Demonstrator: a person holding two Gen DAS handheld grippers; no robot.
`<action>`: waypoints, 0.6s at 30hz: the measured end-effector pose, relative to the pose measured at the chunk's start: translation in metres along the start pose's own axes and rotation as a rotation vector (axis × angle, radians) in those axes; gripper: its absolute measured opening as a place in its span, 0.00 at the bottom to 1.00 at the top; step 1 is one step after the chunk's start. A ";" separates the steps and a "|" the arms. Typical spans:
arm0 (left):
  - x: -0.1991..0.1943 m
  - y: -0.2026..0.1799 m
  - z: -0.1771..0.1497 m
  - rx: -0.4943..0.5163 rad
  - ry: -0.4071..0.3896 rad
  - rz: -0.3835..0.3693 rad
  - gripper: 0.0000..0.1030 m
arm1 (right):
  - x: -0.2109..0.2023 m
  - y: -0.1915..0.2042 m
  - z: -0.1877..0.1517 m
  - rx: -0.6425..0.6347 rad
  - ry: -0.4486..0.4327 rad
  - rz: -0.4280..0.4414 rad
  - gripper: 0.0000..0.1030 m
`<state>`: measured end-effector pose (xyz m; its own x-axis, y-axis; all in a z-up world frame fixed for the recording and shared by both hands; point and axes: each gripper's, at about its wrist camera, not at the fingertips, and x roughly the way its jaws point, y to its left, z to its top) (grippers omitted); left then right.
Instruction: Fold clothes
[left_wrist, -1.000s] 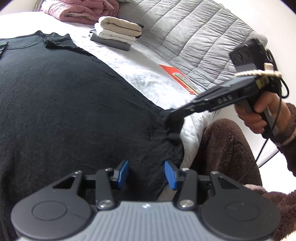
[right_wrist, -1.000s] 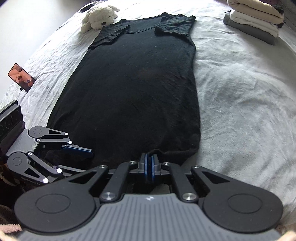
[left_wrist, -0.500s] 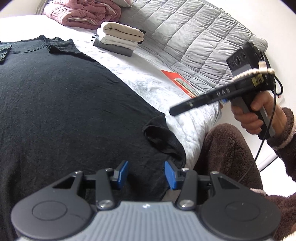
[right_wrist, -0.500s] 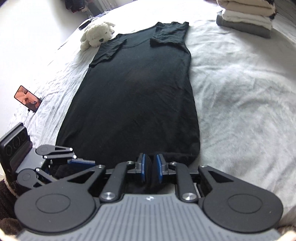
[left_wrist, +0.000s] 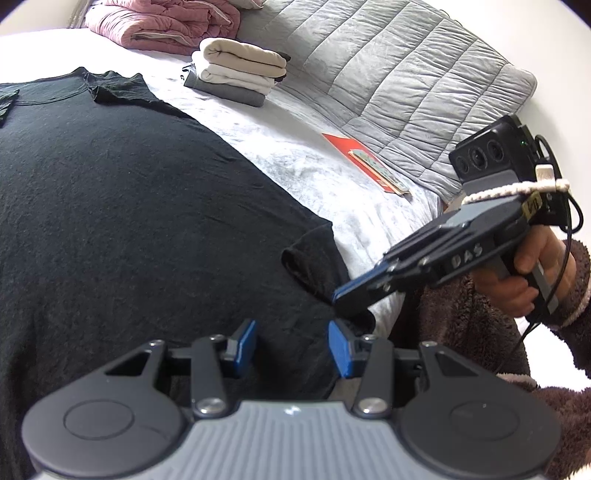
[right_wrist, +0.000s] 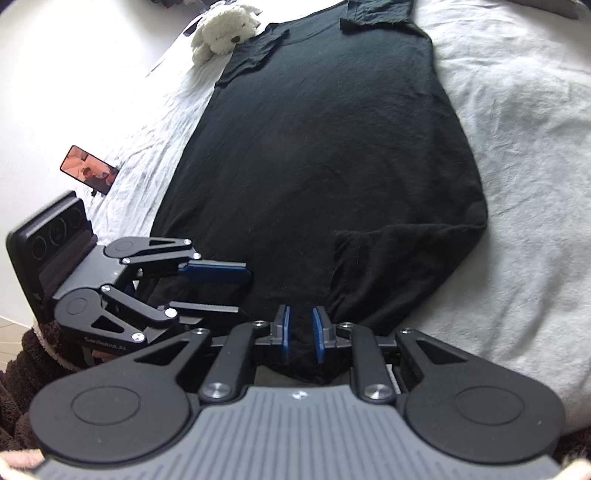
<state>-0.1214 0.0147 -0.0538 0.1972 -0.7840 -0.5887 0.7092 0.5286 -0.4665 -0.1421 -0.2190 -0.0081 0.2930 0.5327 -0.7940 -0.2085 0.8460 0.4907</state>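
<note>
The right hand-held gripper is hovering over the near hem of the black T-shirt, its blue pads slightly parted and gripping nothing. The left hand-held gripper is sitting at its nine o'clock, jaws released wider, cloth beneath but unpinched. The T-shirt is lying flat on the white bed, collar toward twelve o'clock, one hem corner turned over at about four o'clock. A plush dog is resting at eleven o'clock, and a stack of folded clothes is sitting at one o'clock.
</note>
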 end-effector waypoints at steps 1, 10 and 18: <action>0.000 0.000 0.000 0.000 -0.001 0.001 0.43 | 0.003 0.000 -0.001 0.003 0.009 -0.002 0.19; -0.005 0.002 0.000 -0.008 -0.015 0.022 0.43 | -0.021 -0.009 -0.008 0.036 -0.045 -0.016 0.28; -0.029 0.007 -0.006 -0.074 -0.063 0.103 0.43 | -0.042 -0.035 -0.015 0.137 -0.100 -0.053 0.33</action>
<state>-0.1265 0.0432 -0.0437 0.3097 -0.7422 -0.5943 0.6317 0.6278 -0.4548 -0.1612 -0.2716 0.0029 0.3926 0.4808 -0.7840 -0.0630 0.8645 0.4987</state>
